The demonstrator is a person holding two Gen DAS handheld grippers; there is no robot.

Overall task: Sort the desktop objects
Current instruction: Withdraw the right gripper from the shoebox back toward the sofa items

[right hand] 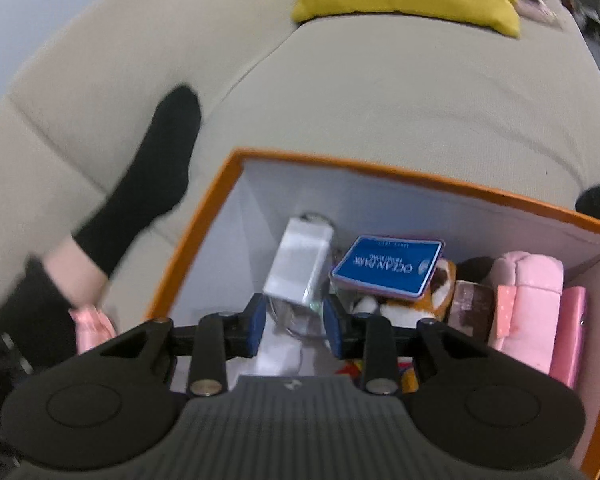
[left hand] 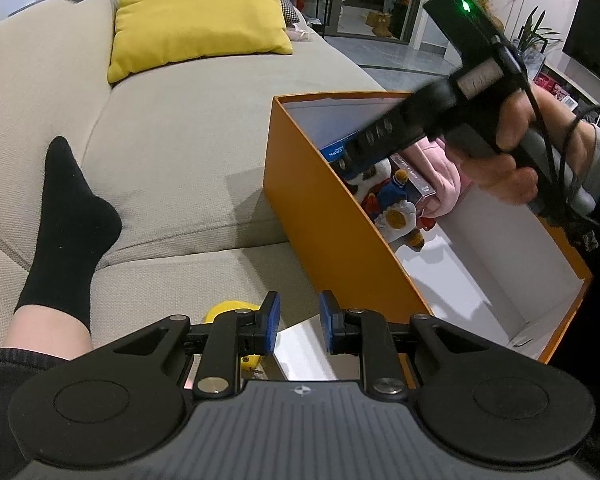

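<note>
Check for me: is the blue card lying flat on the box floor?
No, the blue card rests tilted on top of other items inside the orange box.

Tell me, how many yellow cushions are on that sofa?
1. The yellow cushion leans against the sofa backrest, beyond the orange box. Others could lie outside the pictures.

A beige fabric sofa (left hand: 160, 128) fills the scene ahead of the claw, a yellow cushion (left hand: 196, 16) at its far end. Far right, a dark television screen (left hand: 596, 36), a potted plant (left hand: 536, 32) and grey floor (left hand: 380, 52).
</note>
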